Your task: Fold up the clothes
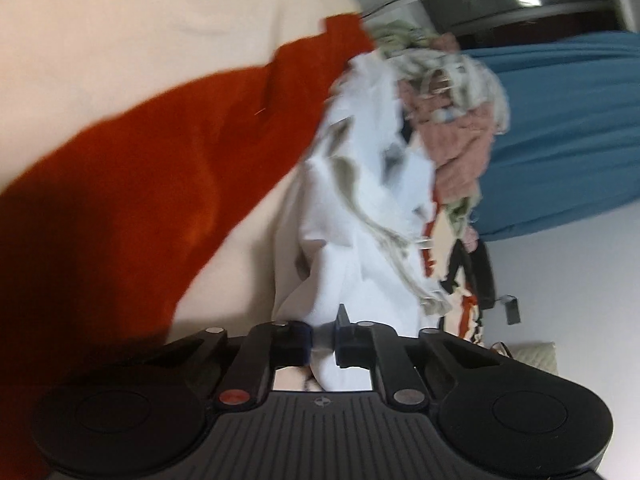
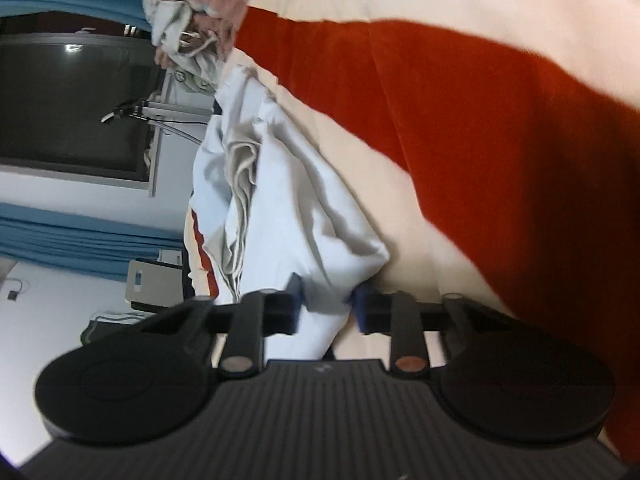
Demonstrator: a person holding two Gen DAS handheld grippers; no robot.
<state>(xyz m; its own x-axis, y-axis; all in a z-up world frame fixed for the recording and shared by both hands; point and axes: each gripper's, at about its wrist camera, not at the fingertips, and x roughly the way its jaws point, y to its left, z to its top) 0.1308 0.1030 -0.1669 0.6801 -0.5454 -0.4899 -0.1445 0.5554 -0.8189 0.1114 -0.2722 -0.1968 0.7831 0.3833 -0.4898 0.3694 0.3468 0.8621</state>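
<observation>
A white garment [image 1: 360, 216] hangs crumpled over a cream bedspread with a broad red stripe [image 1: 160, 184]. My left gripper [image 1: 323, 344] is shut on a bunched edge of this garment, which runs between its dark pads. In the right wrist view the same white garment [image 2: 288, 200] drapes from my right gripper [image 2: 327, 304], whose blue-padded fingers pinch another bunched edge. Both views are rotated and blurred. A pile of unfolded clothes [image 1: 448, 112], pink and pale striped, lies beyond the garment.
The cream and red bedspread [image 2: 460, 128] fills much of both views. Blue curtains [image 1: 560, 132] hang behind the pile. A dark window or screen [image 2: 72, 108] and a white wall with a small grey box [image 2: 148, 280] lie to the side.
</observation>
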